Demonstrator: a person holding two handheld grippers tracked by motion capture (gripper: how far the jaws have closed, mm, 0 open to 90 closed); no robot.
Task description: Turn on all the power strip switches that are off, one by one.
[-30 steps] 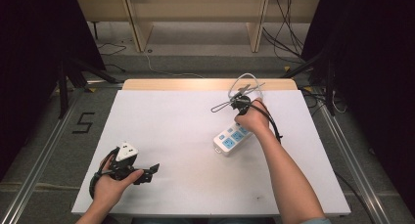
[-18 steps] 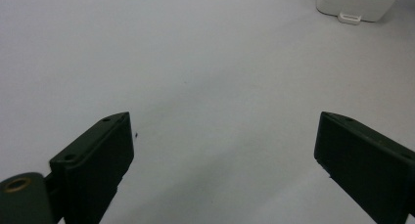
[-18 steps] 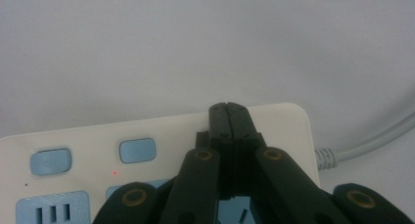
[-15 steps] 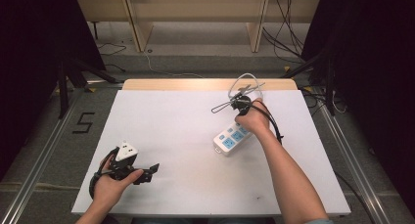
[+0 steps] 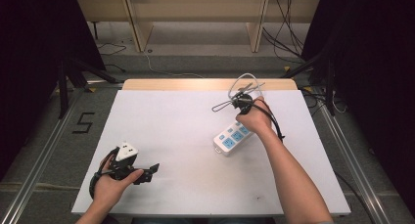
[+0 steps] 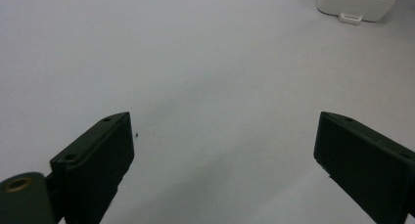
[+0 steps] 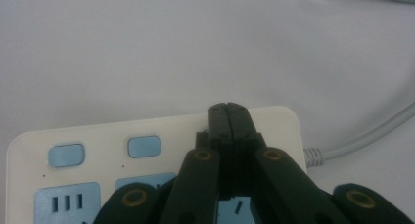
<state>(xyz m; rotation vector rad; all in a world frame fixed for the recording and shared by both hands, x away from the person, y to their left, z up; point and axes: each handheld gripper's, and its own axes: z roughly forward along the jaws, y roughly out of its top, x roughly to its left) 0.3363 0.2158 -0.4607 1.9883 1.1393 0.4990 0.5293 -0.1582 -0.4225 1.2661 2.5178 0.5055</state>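
Currently power strip [image 5: 233, 137] lies on white table [image 5: 186, 131], right of centre. Right gripper [image 7: 227, 111] directly above strip's cable end, jaws pressed together, pinching nothing. Left gripper [image 5: 147, 171] well left of strip, jaws spread wide, empty.

Overhead forward-down; gripper views close, perhaps sharing power strip [image 7: 147, 155]

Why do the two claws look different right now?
The left claw is open, its jaws wide apart, while the right claw is shut, jaws pressed together. The left claw has bare white table in front of it; the right claw is over the white power strip with blue buttons. Both claws are black and each is held in a hand.
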